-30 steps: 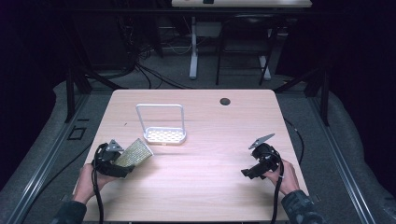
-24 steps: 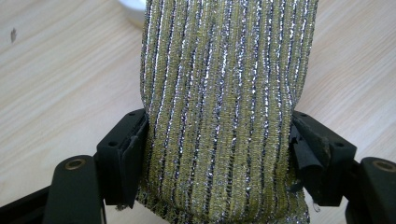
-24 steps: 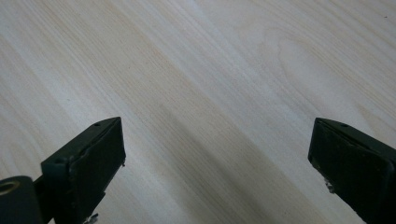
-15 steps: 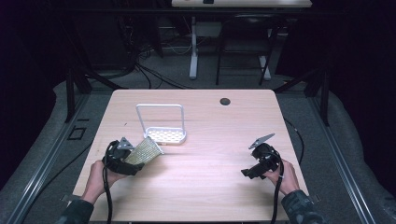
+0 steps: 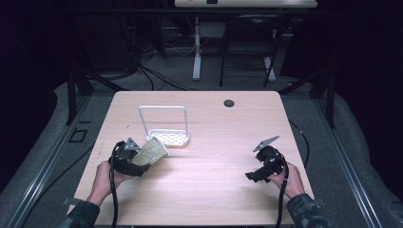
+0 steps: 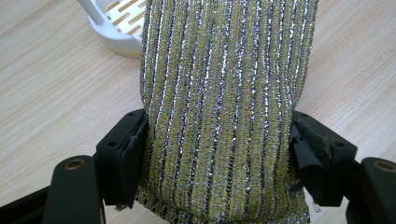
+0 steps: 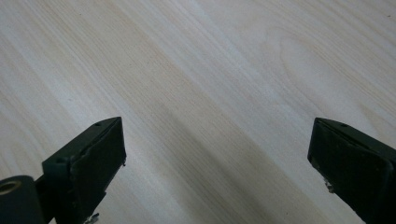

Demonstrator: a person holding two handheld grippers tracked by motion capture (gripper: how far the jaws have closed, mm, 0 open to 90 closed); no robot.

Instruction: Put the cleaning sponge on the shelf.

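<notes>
My left gripper (image 5: 140, 160) (image 6: 217, 158) is shut on a glittery gold-and-silver striped scouring pad (image 5: 151, 151) (image 6: 224, 102), both jaws pressing its sides. The pad is held just above the table, its far end close to the front edge of a small white rack (image 5: 167, 137) (image 6: 114, 21) with a slotted base and a tall wire frame. Over bare wood at the table's right side, my right gripper (image 5: 253, 175) (image 7: 217, 158) stands open with nothing between its jaws.
The wooden table (image 5: 209, 199) has a dark round cable hole (image 5: 229, 103) near its far edge. Cables trail from both grippers toward the near edge. Dark floor, table legs and cords lie beyond the far side.
The left gripper has carried the pad to the right and slightly away from the person, closer to the white rack. The right gripper has stayed where it was.
</notes>
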